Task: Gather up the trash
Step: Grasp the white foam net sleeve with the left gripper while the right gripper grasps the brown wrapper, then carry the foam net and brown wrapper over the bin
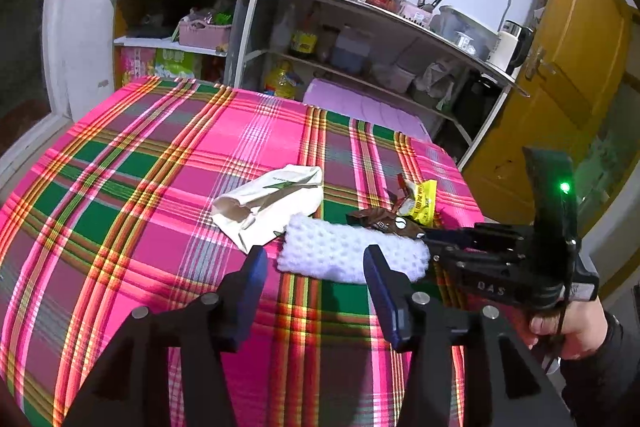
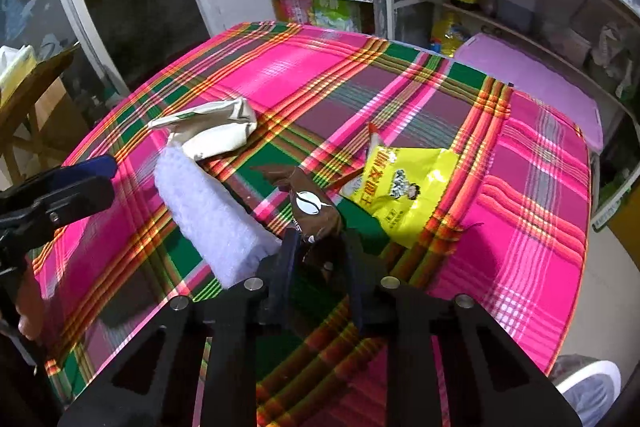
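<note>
My left gripper hangs wide open over the plaid worktop, nothing between its jaws. Its blue fingertips sit just short of the trash, apart from it; the white foam piece lies right ahead between the 2 tips. In the right wrist view the same gripper shows at the left edge, beside the foam, not touching as far as I can tell.

Trash, left to right, all in the near-right part of the worktop:
- cream paper bag, crumpled, lying flat, green print on it, its near end touching or overlapping the foam.
- white foam piece, knobbly texture, oblong, lying flat.
- brown wrapper, glossy, white bean logo, twisted far end, near end between my right gripper's jaws.
- yellow wrapper, torn open, red print and a cartoon face, flat on the cloth just right of the brown one.

My right gripper is clamped on the brown wrapper, jaws nearly together with the wrapper's near end pinched between them. The foam's near end sits just beside its left finger. In the left wrist view it comes in from the right, hand on its handle, green light lit on its body.
</note>
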`<act>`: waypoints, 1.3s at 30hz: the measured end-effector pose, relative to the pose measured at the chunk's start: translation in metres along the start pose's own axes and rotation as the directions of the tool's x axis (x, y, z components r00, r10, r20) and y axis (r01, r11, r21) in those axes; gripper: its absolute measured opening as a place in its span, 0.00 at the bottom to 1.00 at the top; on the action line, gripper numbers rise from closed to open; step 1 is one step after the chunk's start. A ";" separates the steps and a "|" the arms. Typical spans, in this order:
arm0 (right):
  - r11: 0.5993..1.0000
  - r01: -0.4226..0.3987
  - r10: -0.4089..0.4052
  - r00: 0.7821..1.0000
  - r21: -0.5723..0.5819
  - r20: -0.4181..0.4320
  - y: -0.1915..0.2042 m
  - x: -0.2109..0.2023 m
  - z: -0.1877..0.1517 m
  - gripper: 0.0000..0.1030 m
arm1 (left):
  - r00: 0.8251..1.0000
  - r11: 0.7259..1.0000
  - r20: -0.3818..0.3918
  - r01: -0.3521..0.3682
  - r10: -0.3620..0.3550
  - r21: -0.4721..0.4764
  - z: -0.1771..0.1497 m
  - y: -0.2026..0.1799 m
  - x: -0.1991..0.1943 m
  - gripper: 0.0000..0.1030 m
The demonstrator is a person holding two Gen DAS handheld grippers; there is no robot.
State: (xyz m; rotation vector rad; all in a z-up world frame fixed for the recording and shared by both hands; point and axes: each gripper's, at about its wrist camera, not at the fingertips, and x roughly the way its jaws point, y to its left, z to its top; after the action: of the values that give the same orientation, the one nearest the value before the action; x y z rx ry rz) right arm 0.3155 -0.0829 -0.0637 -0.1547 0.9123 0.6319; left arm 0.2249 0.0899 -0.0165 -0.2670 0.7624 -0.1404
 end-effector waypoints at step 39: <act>0.985 0.019 -0.048 0.985 0.170 0.168 -0.003 -0.127 -0.097 0.22 | 0.999 0.994 -0.041 0.007 -0.002 0.111 -0.044 -0.066 -0.011 0.20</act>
State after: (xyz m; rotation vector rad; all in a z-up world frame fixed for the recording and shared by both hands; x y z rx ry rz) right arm 0.1937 -0.1784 -0.0251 0.0356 0.7902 0.5255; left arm 0.1845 0.0204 -0.0210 -0.1602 0.7915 -0.1926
